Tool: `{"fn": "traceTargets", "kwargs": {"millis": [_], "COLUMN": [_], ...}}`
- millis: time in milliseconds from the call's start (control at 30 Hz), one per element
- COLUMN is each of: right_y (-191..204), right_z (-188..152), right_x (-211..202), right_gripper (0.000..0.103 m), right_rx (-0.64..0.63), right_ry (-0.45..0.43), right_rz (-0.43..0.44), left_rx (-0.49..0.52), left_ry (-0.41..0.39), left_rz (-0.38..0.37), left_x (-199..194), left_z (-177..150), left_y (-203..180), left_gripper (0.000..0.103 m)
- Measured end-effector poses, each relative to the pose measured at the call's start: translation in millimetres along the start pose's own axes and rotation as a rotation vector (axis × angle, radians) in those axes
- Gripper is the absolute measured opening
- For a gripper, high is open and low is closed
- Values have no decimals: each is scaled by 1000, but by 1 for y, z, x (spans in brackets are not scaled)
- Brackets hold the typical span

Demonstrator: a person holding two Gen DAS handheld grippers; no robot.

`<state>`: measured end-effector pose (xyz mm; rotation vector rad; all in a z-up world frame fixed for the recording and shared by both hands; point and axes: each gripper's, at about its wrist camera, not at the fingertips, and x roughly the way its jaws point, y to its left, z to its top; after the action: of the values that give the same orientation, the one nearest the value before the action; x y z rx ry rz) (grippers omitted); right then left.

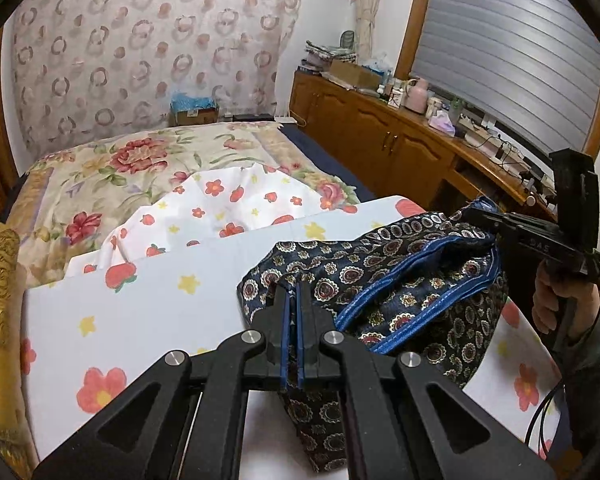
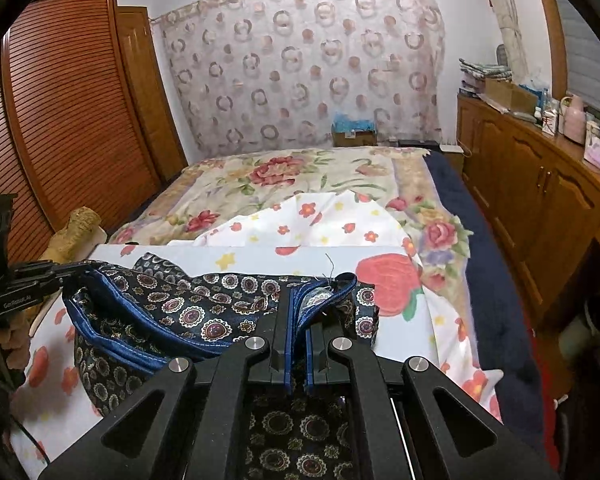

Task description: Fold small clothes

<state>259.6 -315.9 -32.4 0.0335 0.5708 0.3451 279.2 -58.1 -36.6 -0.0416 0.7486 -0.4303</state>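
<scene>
A bed [image 2: 496, 280] carries a floral blanket [image 2: 260, 184] and a white flower-print sheet [image 1: 140, 320].

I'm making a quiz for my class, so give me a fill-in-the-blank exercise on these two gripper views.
1. The left gripper and right gripper are both ____ on the dark patterned garment.
2. The garment's trim is coloured ____.
3. The white sheet under the garment is printed with red flowers and yellow ____.
4. The cabinets along the wall are made of ____.

Missing words: shut; blue; stars; wood
</scene>
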Motion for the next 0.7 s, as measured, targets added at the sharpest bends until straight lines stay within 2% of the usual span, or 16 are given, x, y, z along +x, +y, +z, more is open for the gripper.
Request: {"fn": "traceTargets", "kwargs": {"millis": [133, 167, 233, 267, 300, 333, 367, 433, 500, 567, 700], "right_y": [2, 3, 2, 3, 3, 4, 5, 7, 8, 7, 2], "right_z": [4, 5, 6, 8, 9, 10, 11, 11, 6, -3, -21], "right_x": [-3, -3, -3, -5, -7, -11, -14, -22, -29, -35, -34], "right_gripper": [7, 12, 33, 38, 46, 46, 46, 48, 49, 49, 49], "right_rx": [14, 18, 20, 17, 13, 9, 3, -12, -18, -22, -31], "right_ry": [-2, -2, -5, -11, -20, -32, -39, -50, -57, -53, -9], "right_rz": [-17, -17, -32, -35, -36, -41, -53, -77, -68, -50, -70], "left_rx": [-1, -2, -1, 1, 4, 8, 12, 39, 68, 79, 50], "left_ry": [15, 19, 21, 22, 23, 24, 22, 3, -2, -13, -7], "left_rz": [1, -4, -17, -25, -36, -59, -69, -59, -44, -40, -25], "left_x": [8, 9, 10, 11, 10, 9, 8, 1, -3, -9, -13], "left_z": [4, 5, 6, 7, 8, 8, 9, 9, 8, 6, -2], "left_y": [1, 1, 1, 1, 1, 1, 1, -2, -3, -2, 9], "left_gripper": [3, 3, 5, 10, 18, 25, 40, 51, 81, 82, 82]}}
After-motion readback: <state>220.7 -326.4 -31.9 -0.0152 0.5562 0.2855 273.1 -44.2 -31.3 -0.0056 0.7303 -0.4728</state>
